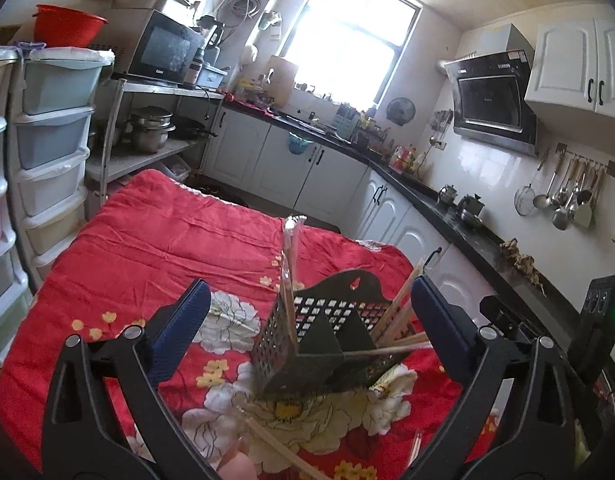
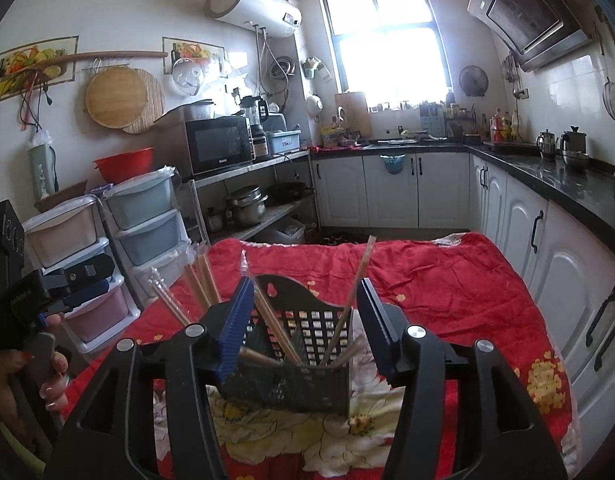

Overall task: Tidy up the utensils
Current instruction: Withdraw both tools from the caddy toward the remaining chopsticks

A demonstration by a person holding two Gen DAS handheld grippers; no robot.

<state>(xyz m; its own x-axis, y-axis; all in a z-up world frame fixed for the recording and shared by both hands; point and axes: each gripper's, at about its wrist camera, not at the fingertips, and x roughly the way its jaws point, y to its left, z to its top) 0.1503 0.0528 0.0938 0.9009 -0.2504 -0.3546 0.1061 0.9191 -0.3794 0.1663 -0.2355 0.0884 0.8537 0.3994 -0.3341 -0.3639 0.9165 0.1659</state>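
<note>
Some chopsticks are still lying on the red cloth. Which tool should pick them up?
Probably the left tool. It is open, and loose chopsticks lie on the cloth right under it. The right tool, also open, faces only the basket.

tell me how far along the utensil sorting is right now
Mostly done, it looks. Several wrapped chopsticks already stand in the black perforated holder on the red floral cloth. Nothing is in hand: the left gripper and the right gripper are both open around the holder. Left to do: at least one chopstick lies on the cloth in front of the holder in the left wrist view.
</note>
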